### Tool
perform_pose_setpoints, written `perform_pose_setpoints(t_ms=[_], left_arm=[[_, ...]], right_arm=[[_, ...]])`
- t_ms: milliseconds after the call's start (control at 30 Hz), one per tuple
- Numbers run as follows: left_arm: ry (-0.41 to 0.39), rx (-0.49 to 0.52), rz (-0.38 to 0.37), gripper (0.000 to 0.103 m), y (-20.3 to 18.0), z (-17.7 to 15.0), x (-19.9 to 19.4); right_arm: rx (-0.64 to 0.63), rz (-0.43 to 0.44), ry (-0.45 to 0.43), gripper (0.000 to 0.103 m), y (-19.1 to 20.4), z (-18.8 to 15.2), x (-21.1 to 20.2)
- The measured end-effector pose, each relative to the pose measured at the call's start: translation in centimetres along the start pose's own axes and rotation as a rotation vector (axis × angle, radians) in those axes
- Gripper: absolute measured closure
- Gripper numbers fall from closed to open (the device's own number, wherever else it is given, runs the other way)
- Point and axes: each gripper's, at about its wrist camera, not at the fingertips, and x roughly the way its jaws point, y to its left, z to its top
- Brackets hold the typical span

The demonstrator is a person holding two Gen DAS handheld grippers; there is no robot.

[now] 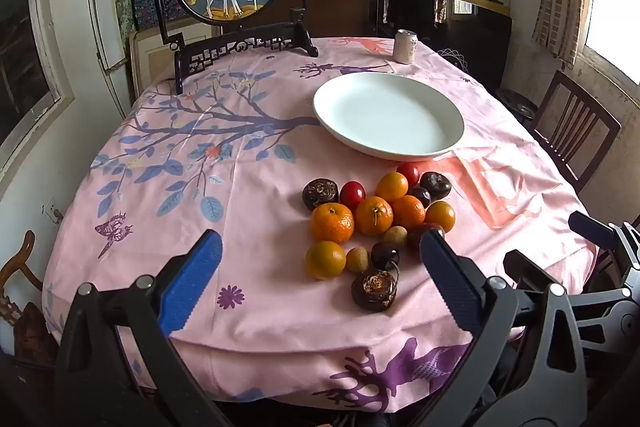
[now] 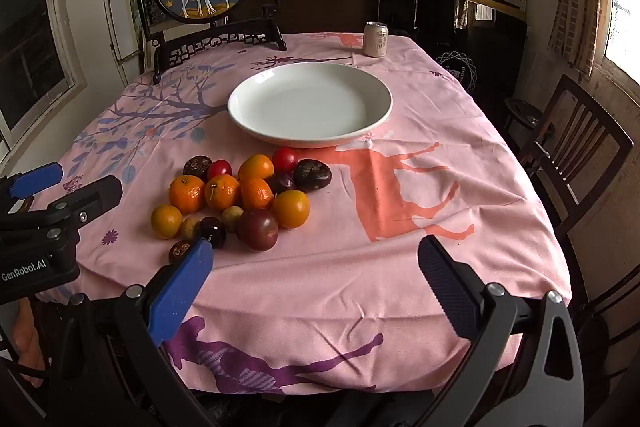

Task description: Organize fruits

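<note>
Fruits (image 1: 372, 223) sit loose on the tablecloth (image 1: 240, 187). Left wrist view: pile at 1 o'clock from left gripper (image 1: 320, 259), jaws wide apart w/ nothing between. Plate (image 1: 448, 147) beyond at 12, empty.

Right wrist view: fruits at 10 o'clock from right gripper (image 2: 316, 267) – jaws apart, empty. Left gripper looks nearer.

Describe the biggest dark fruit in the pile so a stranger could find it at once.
Start at the white plate on the pink tablecloth; the fruit pile lies just in front of it. At the pile's near edge sits a dark reddish-purple tomato, smooth and glossy, larger than the wrinkled brown fruits and small cherries nearby.
</note>
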Motion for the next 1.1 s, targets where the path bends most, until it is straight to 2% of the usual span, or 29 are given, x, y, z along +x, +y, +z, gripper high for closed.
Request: perform_pose_setpoints(t_ms=[667, 1100], left_arm=[[-0.006, 0.003, 0.004, 0.002, -0.56, 0.0, 0.01], [-0.002, 0.001, 0.0, 0.002, 0.4, -0.31, 0.06]], right_arm=[[0.001, 0.001, 0.001, 0.001, 0.08, -0.04, 0.03], [0.001, 0.002, 0.002, 0.001, 0.16, -0.04, 0.08]])
